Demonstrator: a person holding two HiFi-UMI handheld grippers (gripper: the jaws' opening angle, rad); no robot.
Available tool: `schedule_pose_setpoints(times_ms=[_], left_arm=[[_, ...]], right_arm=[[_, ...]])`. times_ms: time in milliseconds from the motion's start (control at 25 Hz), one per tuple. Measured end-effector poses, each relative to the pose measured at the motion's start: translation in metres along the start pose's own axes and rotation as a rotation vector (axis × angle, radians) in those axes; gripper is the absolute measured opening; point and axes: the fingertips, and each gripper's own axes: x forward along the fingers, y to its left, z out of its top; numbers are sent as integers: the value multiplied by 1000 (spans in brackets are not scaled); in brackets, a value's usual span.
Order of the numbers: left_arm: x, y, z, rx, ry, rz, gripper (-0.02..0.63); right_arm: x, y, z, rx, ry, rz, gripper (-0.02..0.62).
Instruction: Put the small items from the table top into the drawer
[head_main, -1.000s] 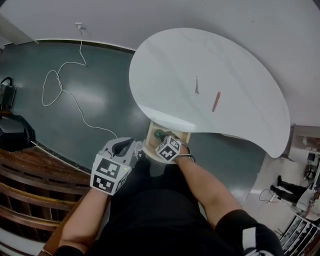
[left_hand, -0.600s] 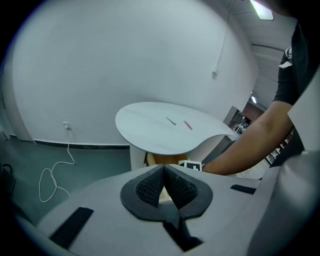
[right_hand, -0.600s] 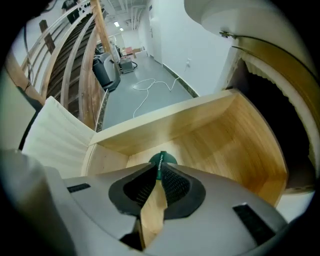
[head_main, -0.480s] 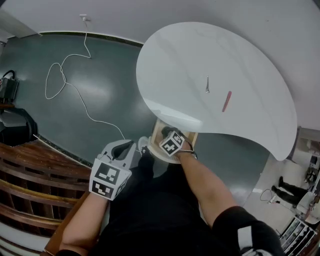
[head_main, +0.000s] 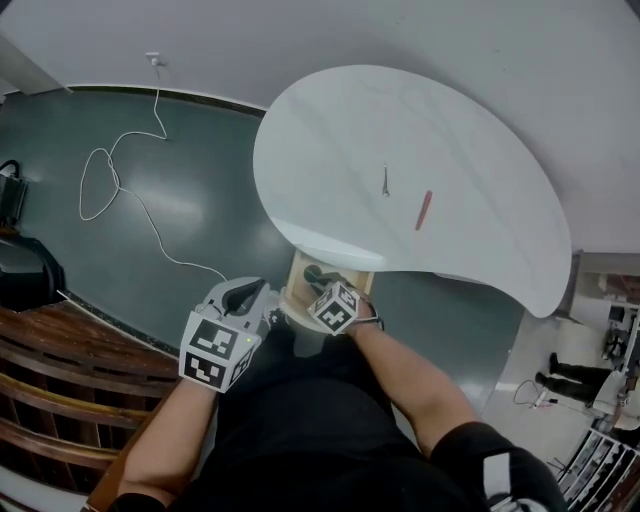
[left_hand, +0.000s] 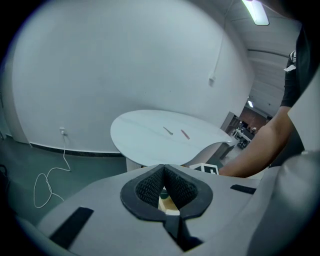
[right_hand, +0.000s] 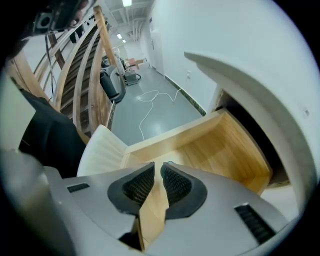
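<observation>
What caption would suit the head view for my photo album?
Right gripper, jaws just opened and empty, over the open drawer; a red stick and metal piece lie on the white table.

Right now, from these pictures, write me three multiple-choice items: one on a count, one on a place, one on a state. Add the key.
1. How many small items lie on the table top?
A. one
B. four
C. two

2. Where is the green item?
A. in the drawer
B. on the table top
C. on a shelf

3. The drawer is:
A. shut
B. pulled open
C. taken out altogether

Key:
1 C: only a red stick and a small metal piece lie there.
2 A: it shows inside the wooden box below the table's edge.
3 B: its bare wooden bottom is in view, and it is still under the table top.
</observation>
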Motion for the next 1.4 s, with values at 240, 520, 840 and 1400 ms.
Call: schedule_pose_setpoints(times_ms=[240,520,840,1400], left_arm=[[6,-13,28,34,-39,-14,14],[18,-31,48,95,-58,-48,14],[32,-57,67,118,-74,-87,14],[18,-69,64,110,-77,-18,14]], right_arm=[[-81,0,23,135,-183,-11,34],[-180,-47,48,340,-429,-120,20],[-235,-101,25,459,-499,-253,8],[-231,-243,-52,665,-384,-493,10]])
